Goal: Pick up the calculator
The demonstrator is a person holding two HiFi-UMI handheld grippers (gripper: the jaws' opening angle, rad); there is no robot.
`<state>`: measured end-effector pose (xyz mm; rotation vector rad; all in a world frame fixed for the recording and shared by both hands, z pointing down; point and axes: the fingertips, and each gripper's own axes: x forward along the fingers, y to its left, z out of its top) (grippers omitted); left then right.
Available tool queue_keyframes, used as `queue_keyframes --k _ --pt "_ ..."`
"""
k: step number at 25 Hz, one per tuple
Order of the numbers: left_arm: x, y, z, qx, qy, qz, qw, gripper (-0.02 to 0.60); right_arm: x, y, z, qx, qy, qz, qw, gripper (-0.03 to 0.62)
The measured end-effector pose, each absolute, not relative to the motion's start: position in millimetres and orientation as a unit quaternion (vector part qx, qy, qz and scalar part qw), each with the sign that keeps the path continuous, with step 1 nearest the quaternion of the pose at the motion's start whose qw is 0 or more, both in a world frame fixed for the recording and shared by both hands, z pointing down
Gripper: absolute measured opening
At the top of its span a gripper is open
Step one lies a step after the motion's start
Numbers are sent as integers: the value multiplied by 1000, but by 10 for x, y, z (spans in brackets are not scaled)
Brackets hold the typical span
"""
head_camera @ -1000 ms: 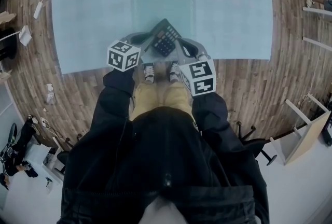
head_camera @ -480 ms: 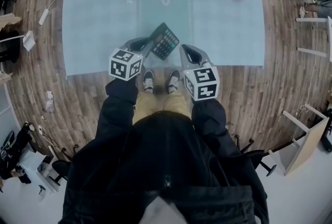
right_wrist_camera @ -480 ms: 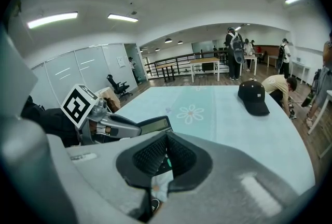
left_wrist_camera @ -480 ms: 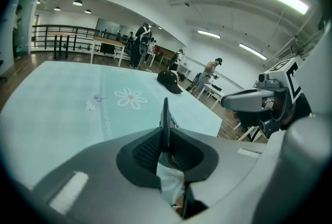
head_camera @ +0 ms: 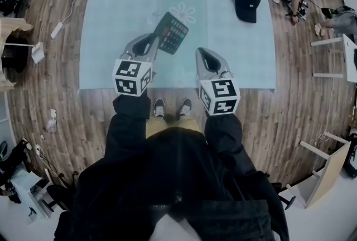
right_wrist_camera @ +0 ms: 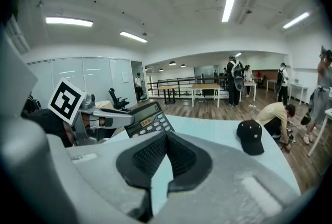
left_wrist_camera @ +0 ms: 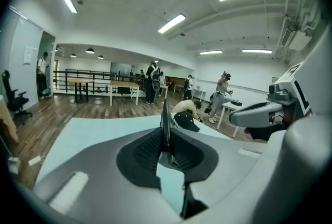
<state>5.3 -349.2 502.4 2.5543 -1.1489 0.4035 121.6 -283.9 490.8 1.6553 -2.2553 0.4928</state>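
A brown wood-plank floor (head_camera: 312, 117) fills the head view, and on it lies a large pale blue-green rectangular mat (head_camera: 234, 50) printed with white flowers. A black baseball cap (head_camera: 246, 0) rests on the mat's far right part, well apart from both tools.

The dark rectangular calculator with rows of pale keys (head_camera: 171, 32) is no longer lying flat. It hangs tilted above the mat's middle, just ahead of the left gripper (head_camera: 152, 44), with one corner caught in that tool. From the right gripper view its display and keypad (right_wrist_camera: 148, 120) face up and toward the camera, clear of the mat below.

The pick-up looks all but complete: the grasp is made and the lift is in hand. What remains, by my reading, is to carry the calculator steadily to a comfortable height without letting it swing. It is pinched near one end, so the long free part could lever against the pads, and a firm, level hold matters more than speed.

In the left gripper view the ribbed black pads (left_wrist_camera: 148, 148) press on either side of the calculator, seen edge-on as a thin dark blade (left_wrist_camera: 165, 124). This gripper is clamped on it – partly closed, as far as the casing allows. The right gripper (head_camera: 204, 54) hovers beside it, apart from the calculator; its own view shows the jaw tips (right_wrist_camera: 165, 140) meeting with nothing between them – closed and empty.
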Motion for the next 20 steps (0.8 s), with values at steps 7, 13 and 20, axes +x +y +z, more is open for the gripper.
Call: queue_keyframes --k 7,13,20 --pt "-131 -3550 4320 887 -439 97 105 48 1087 -2992 4179 582 -799 108 107 0" --pt "-205 -3566 3913 887 -450 74 73 48 1052 -3005 3756 589 -801 66 81 0" --pt "-136 -3515 3333 886 -462 39 10 48 1068 -3003 3211 596 -802 4 43 0"
